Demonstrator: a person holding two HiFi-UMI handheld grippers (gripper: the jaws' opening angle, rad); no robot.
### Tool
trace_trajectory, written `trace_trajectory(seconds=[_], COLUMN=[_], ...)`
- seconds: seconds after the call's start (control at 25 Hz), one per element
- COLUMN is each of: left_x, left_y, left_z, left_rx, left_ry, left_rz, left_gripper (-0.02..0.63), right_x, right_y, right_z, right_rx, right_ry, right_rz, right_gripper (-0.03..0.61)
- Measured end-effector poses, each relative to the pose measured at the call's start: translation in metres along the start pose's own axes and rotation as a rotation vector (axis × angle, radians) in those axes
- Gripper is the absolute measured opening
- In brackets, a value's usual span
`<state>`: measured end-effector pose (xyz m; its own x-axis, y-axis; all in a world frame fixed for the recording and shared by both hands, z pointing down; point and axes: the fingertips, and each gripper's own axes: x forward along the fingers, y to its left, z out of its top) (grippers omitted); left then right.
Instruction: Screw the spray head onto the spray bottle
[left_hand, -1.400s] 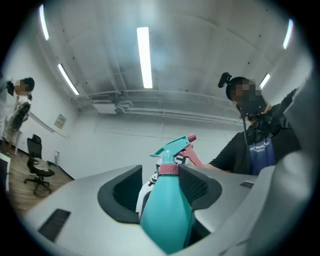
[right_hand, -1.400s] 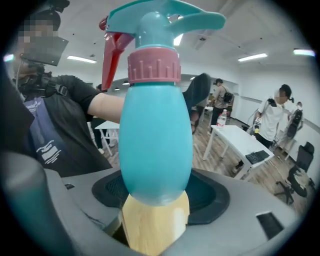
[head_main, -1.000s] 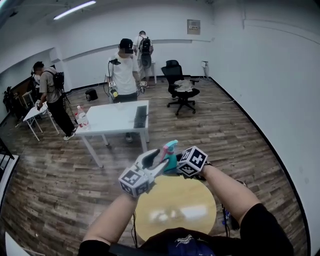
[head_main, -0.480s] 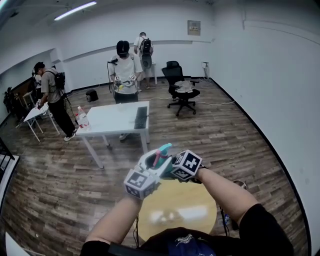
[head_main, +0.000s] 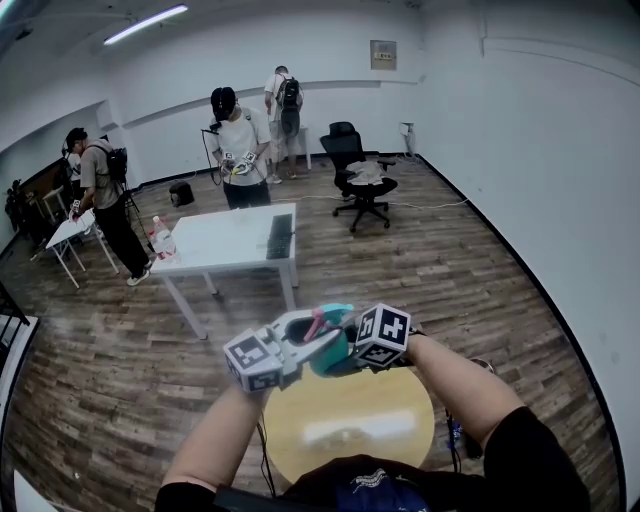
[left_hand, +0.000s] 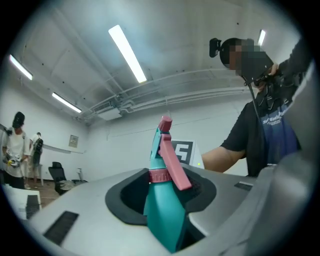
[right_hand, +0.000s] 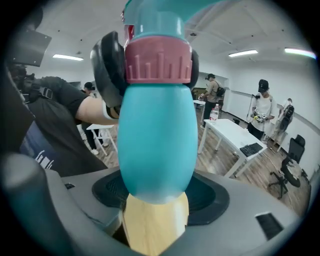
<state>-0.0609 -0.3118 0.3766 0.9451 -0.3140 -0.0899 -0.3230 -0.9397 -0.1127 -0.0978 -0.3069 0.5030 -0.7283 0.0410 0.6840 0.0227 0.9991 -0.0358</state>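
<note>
Above the round counter (head_main: 350, 425), mid-air: both grippers are on the spray bottle (right_hand: 156, 135), nothing rests on the wood.

- Right gripper (right_hand: 157, 195): fingers clamped around the teal bottle body, low on its rounded belly.
- Left gripper (left_hand: 165, 195): fingers have just been closing, with the spray head (left_hand: 157, 145) between them. The right gripper view shows its black pads (right_hand: 107, 65) against both sides of the pink collar (right_hand: 158, 60), so I read it as gripped at the collar.
- Collar looks seated square on the neck. Can't tell how many threads are engaged or if it's tight.

Risks from here, my read:
1. Bottle spins in the right grip. The body is smooth and rounded and the hold is low, so torque at the collar may turn the whole bottle instead of the thread.
2. Cross-threading or jamming if the left gripper pushes sideways while turning and the two grippers aren't on one axis.
3. The pink trigger (left_hand: 172, 167) hangs down right next to one left finger. A big twist could foul it and lever the head off-axis.
4. If the pads catch the head body rather than the collar, the head may turn without tightening.
5. No support underneath, so any slip during a regrip means a drop onto the counter or past its edge to the floor.
</note>
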Motion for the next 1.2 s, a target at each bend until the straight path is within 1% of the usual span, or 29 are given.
trace_trajectory(seconds=[0.12, 0.16, 0.24, 0.32, 0.4, 0.44, 0.48, 0.52, 0.56, 0.6, 0.68, 0.72, 0.8, 0.88, 0.92, 0.96, 1.04, 1.08, 1.16, 1.2], left_x=[0.001, -0.002, -0.009, -0.015, -0.020, -0.022, -0.023, -0.023, -0.022, -0.020, -0.018, -0.019, -0.024, -0.029, -0.028, -0.024, -0.008, 0.000, 0.012, 0.014], left_y=[-0.026, -0.035, -0.056, -0.076, -0.089, -0.090, -0.087, -0.079, -0.068, -0.053, -0.022, -0.007, 0.020, 0.038, 0.040, 0.037, 0.028, 0.026, 0.031, 0.035], left_z=[0.008, 0.011, 0.016, 0.020, 0.025, 0.027, 0.028, 0.029, 0.028, 0.027, 0.021, 0.019, 0.012, 0.000, -0.005, -0.008, -0.014, -0.019, -0.026, -0.027], left_rx=[-0.065, -0.090, -0.152, -0.249, -0.368, -0.405, -0.415, -0.402, -0.375, -0.337, -0.254, -0.225, -0.207, -0.188, -0.161, -0.119, -0.014, 0.031, 0.075, 0.082], left_ry=[0.018, 0.006, -0.036, -0.066, -0.102, -0.122, -0.141, -0.159, -0.175, -0.184, -0.178, -0.171, -0.159, -0.120, -0.084, -0.041, 0.052, 0.098, 0.166, 0.182], left_rz=[-0.169, -0.241, -0.416, -0.603, -0.775, -0.819, -0.813, -0.757, -0.660, -0.537, -0.280, -0.163, 0.048, 0.220, 0.281, 0.322, 0.360, 0.377, 0.427, 0.452], left_gripper=[0.164, 0.164, 0.164, 0.164, 0.163, 0.163, 0.166, 0.174, 0.177, 0.190, 0.299, 0.310, 0.310, 0.310, 0.308, 0.308, 0.307, 0.282, 0.280, 0.251], right_x=[-0.005, -0.006, -0.008, -0.013, -0.017, -0.018, -0.016, -0.014, -0.012, -0.011, -0.011, -0.012, -0.015, -0.016, -0.015, -0.014, -0.011, -0.009, -0.005, -0.002], right_y=[0.031, 0.044, 0.070, 0.098, 0.122, 0.127, 0.125, 0.117, 0.105, 0.092, 0.062, 0.047, 0.020, -0.005, -0.017, -0.027, -0.042, -0.048, -0.055, -0.056], right_z=[-0.003, -0.003, -0.004, -0.007, -0.007, -0.005, -0.002, 0.001, 0.005, 0.008, 0.009, 0.009, 0.008, 0.001, -0.004, -0.009, -0.016, -0.016, -0.014, -0.012], right_rx=[-0.085, -0.121, -0.201, -0.279, -0.331, -0.337, -0.328, -0.307, -0.276, -0.241, -0.170, -0.129, -0.042, 0.037, 0.066, 0.089, 0.116, 0.127, 0.143, 0.147], right_ry=[0.018, 0.023, 0.031, 0.028, 0.011, 0.003, -0.007, -0.023, -0.042, -0.062, -0.089, -0.101, -0.121, -0.113, -0.097, -0.077, -0.041, -0.032, -0.022, -0.018], right_rz=[0.123, 0.171, 0.275, 0.398, 0.514, 0.542, 0.536, 0.501, 0.449, 0.387, 0.261, 0.204, 0.107, 0.011, -0.038, -0.087, -0.177, -0.212, -0.259, -0.270], right_gripper=[0.351, 0.351, 0.351, 0.351, 0.351, 0.351, 0.351, 0.351, 0.351, 0.351, 0.351, 0.351, 0.351, 0.351, 0.351, 0.351, 0.351, 0.351, 0.351, 0.351])
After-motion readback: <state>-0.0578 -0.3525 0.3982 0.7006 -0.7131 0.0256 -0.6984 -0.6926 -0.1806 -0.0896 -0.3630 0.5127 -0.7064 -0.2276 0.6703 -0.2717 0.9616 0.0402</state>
